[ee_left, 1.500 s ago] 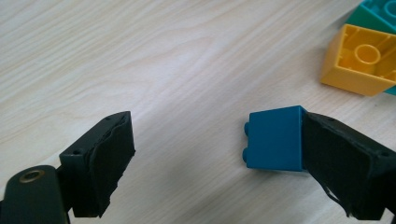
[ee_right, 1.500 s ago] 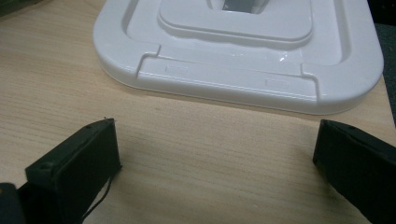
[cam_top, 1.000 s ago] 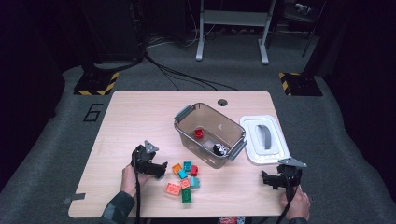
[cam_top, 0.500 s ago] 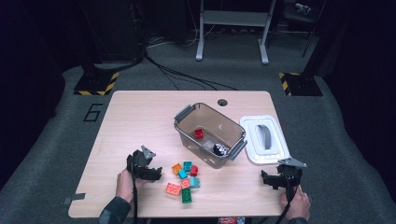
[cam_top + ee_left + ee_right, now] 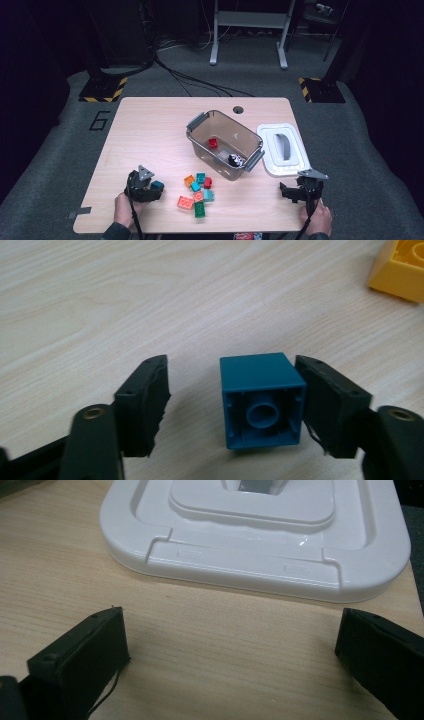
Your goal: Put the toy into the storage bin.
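Observation:
A teal-blue brick (image 5: 260,395) lies on its side on the wooden table (image 5: 150,130), hollow underside toward the camera, between the jaws of my left gripper (image 5: 232,385). The jaws have just been closing: the right pad (image 5: 327,400) touches the brick, while the left pad (image 5: 145,395) stands a gap away. From above, the left gripper (image 5: 142,186) sits near the table's front left with the brick (image 5: 157,185) at its tips. My right gripper (image 5: 232,630) is open over bare wood, facing the white lid (image 5: 260,535); the high view places it (image 5: 292,192) at the front right.
A clear bin (image 5: 197,137) in the middle holds a red brick (image 5: 213,143) and a black-and-white object (image 5: 235,160). Several coloured bricks (image 5: 197,192) lie in front of it. The lid (image 5: 282,149) rests right of the bin. A yellow-orange brick (image 5: 400,267) lies beyond the left gripper.
The left gripper has moved toward the front edge and slightly left, away from the brick pile, and its jaws have narrowed around the teal-blue brick. The right gripper has stayed put.

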Demonstrator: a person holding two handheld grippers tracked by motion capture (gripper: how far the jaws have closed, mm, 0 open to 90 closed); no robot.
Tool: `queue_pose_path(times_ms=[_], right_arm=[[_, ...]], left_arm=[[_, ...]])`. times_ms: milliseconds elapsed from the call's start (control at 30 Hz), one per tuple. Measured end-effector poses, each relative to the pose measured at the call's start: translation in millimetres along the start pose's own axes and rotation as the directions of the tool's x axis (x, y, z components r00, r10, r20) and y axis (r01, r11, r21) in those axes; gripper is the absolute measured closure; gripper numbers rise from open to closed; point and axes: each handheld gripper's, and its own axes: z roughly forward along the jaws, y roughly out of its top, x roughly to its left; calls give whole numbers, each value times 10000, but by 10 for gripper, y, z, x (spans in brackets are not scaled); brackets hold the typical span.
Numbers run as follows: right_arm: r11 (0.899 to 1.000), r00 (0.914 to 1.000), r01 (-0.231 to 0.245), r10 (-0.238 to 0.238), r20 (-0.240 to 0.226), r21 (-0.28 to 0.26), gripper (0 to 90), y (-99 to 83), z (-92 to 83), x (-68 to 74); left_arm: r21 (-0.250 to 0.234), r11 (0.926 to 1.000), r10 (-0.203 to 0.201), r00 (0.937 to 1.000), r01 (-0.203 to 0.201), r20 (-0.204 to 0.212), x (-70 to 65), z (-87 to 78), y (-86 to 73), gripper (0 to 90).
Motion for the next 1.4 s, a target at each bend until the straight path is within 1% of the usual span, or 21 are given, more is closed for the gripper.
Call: queue_pose_path(times_ms=[67,100,133,200,233,333,367,500,633,700,767,900,933,1000,1033,1067,1200,1367,1400], right_arm=[[10000,10000,-1,1,-1,1,0,0,0,1],[10000,10000,0,0,-1,1,0,0,0,0],[10000,10000,2,-2,-1,0,0,0,0,0],[10000,10000,2,-2,-2,-1,0,0,0,0],[10000,10000,-5,5,-3,-1,0,0,0,1],[10000,10000,0,0,-2,1,0,0,0,0],[10000,10000,0,0,-3,0,0,0,0,0],[10000,10000,0,0,-2,0,0,0,0,0],[10000,10000,6,-6,-10,0,0,1,1,1],[10000,10000,3,-3,-10,0,0,1,1,1],[10000,10000,-1,1,-12,4,0,1,1,2],[10000,10000,-5,5,-26,0,0,4,3,4],[10000,10000,11,-11,-35,-4,0,5,4,4],[10000,10000,9,-9,-38,-1,0,5,5,5],[10000,10000,11,-11,-39,-2,0,5,5,5],[10000,10000,9,-9,-39,-2,0,5,5,5],[10000,10000,10,-10,-39,0,0,6,5,5],[10000,10000,15,-15,-43,-3,0,6,6,6],[10000,10000,13,-13,-43,-2,0,6,6,6]], left_arm=[[-69,10000,18,10000,-18,-19,-7,0,6,447],[-61,10000,-73,10000,73,16,-15,-1,7,474],[-67,10000,-41,10000,41,65,-13,-5,9,510],[-123,9999,62,10000,-62,26,-11,-10,12,575],[-162,9999,-14,10000,15,97,-11,-13,12,581],[-267,9996,-58,9999,61,110,-6,-19,18,592],[-234,9997,27,9999,-23,163,2,-24,25,592],[-310,9995,-48,9997,56,249,-3,-45,64,593],[-436,9990,111,9996,-100,247,22,-70,125,594],[-468,9989,43,9996,-29,283,29,-79,156,594],[-449,9989,148,9993,-132,349,51,-96,194,594],[-577,9981,254,9991,-235,328,73,-136,291,593],[-591,9980,244,9989,-220,403,75,-146,320,593],[-672,9973,316,9985,-285,450,73,-168,377,594],[-636,9973,389,9980,-357,505,75,-184,407,593],[-724,9967,403,9980,-367,496,72,-191,433,593],[-757,9958,562,9967,-517,591,77,-230,542,593],[-903,9942,647,9954,-582,709,89,-266,685,593],[-872,9941,704,9948,-639,732,93,-283,718,593]])
